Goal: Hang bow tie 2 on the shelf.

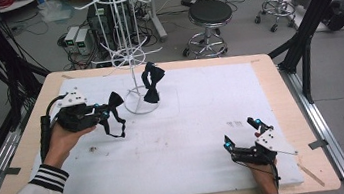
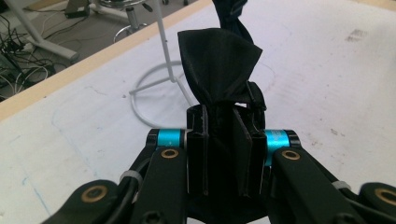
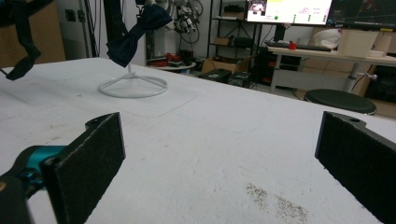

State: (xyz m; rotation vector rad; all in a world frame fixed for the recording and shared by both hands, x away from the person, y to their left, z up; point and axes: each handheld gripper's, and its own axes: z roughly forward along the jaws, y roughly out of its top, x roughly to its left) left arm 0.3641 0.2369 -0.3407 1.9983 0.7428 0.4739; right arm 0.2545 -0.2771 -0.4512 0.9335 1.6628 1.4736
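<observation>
White table mat (image 1: 181,141): two black bow ties, one (image 1: 111,106) clamped in left gripper (image 1: 103,112), one (image 1: 152,82) on wire stand (image 1: 125,47); right gripper (image 1: 243,133) wide.

No lettering, label or number can be read anywhere (the distant monitor (image 3: 289,10) is too blurred).

A white wire display stand (image 1: 129,47) rises near the middle of the far edge of the white foam-covered table (image 1: 189,125), a black fabric bow tie (image 1: 151,83) hanging from it. The middle and the right far corner lie open.
</observation>
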